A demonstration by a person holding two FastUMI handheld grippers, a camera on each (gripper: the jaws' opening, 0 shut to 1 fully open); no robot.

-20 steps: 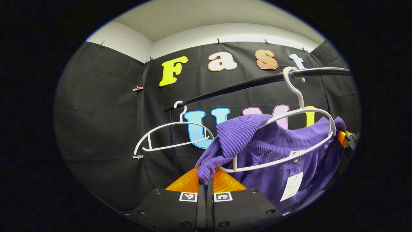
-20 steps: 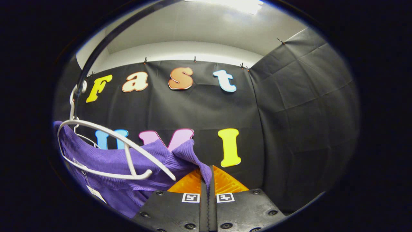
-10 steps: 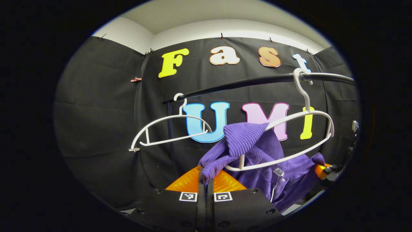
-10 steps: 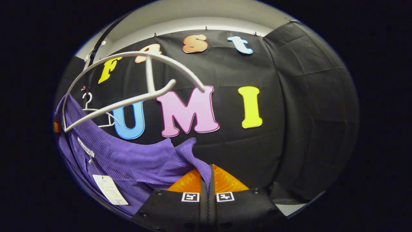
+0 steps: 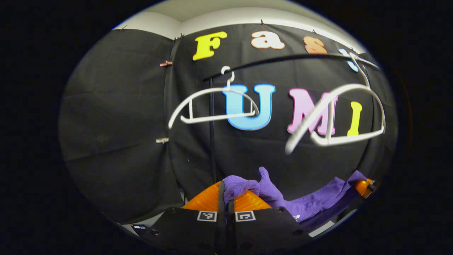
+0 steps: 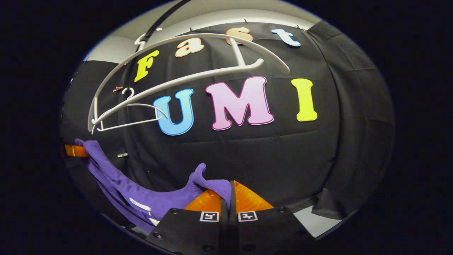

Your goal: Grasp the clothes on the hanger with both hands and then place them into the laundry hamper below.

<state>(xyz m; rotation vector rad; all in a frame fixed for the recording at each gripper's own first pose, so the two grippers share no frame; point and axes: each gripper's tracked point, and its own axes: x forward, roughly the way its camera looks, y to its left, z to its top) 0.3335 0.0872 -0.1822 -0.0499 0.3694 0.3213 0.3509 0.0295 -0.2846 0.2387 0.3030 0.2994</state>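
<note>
Hanging from the rail (image 5: 283, 58) are two white hangers, both bare now: the far hanger (image 5: 212, 106) and the near hanger (image 5: 336, 117), which is looking blurred in the left gripper view. I am holding the purple garment (image 5: 311, 203) below them, clear of both, slung between my two grippers. Its long axis is running roughly level from one pinch to the other, sagging in the middle, with a white tag (image 6: 139, 204) showing on the slack part. The left gripper (image 5: 226, 198) is pinching one bunched corner between its orange fingers (image 5: 207, 200), closed tight on the knit; the right gripper (image 6: 228, 196) is doing the same at the other end, its orange fingers (image 6: 247, 200) nearly meeting over a thin fold. I am judging the cloth to be soft, light and ribbed, so it is draping rather than holding any shape, and a thin pinch could be slipping if I jerk it. Gripping at the two shoulder ends looks right for keeping it spread. I am not seeing the hamper from here, so I am reckoning it lies below.
</note>
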